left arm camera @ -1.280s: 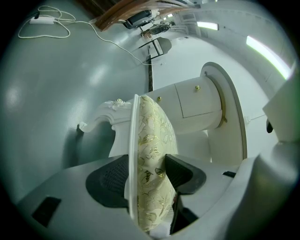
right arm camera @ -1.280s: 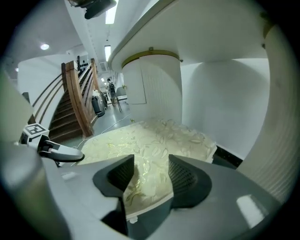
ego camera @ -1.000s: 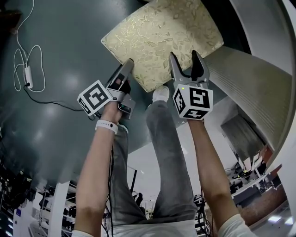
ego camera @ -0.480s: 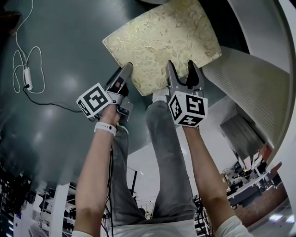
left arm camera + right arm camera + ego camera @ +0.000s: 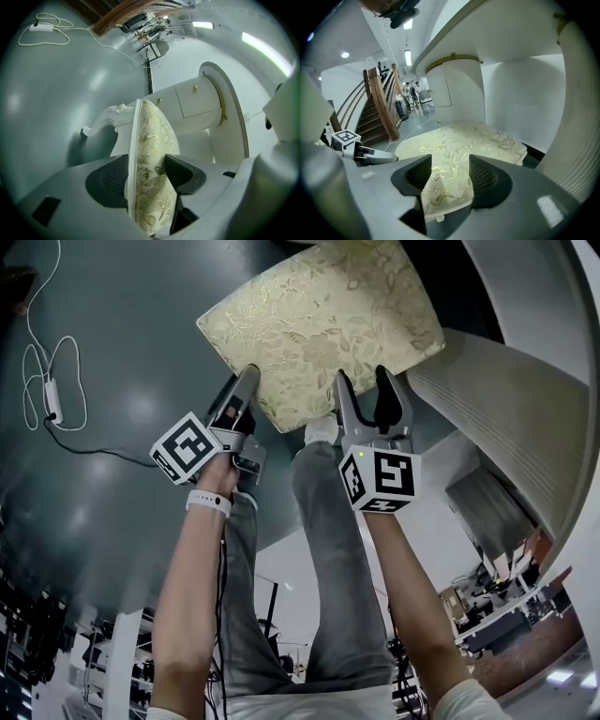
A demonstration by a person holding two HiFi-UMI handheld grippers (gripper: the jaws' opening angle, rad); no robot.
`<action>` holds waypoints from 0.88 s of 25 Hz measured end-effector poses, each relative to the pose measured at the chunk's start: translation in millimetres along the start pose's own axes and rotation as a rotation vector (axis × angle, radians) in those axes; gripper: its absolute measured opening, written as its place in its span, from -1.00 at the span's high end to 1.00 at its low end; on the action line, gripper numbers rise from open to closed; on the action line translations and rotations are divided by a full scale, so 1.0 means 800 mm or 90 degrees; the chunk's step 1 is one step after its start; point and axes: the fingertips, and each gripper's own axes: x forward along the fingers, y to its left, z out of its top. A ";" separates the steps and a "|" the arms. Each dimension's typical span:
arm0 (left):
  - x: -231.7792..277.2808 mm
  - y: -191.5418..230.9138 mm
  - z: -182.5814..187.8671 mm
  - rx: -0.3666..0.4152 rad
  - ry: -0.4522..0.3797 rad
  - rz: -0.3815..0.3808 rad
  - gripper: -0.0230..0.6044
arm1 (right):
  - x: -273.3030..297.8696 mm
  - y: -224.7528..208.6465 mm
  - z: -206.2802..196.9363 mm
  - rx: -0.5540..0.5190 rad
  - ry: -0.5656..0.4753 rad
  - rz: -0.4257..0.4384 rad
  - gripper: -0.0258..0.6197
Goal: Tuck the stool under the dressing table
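Stool (image 5: 319, 324), cream-gold floral upholstery, carved white leg (image 5: 101, 123)

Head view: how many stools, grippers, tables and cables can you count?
Stool: 1
Grippers: 2 (left gripper clamped on the stool; right gripper with jaws that have just been closing a little, the stool's edge between them)
Dressing table: 1
Cable: 1
Total: 5

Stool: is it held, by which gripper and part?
The left gripper clamps the stool by its cushioned seat edge. The right gripper, jaws just closing, straddles the near corner without pressing it.
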 end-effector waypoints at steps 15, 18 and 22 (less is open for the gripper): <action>0.098 -0.058 -0.031 0.000 0.003 -0.036 0.14 | -0.005 -0.011 0.017 -0.031 -0.003 0.017 0.53; 0.120 -0.069 -0.033 0.003 0.011 -0.043 0.14 | -0.007 -0.018 0.022 -0.031 -0.006 0.017 0.55; 0.154 -0.086 -0.037 0.007 0.026 -0.054 0.14 | -0.006 -0.036 0.026 -0.031 -0.005 0.012 0.57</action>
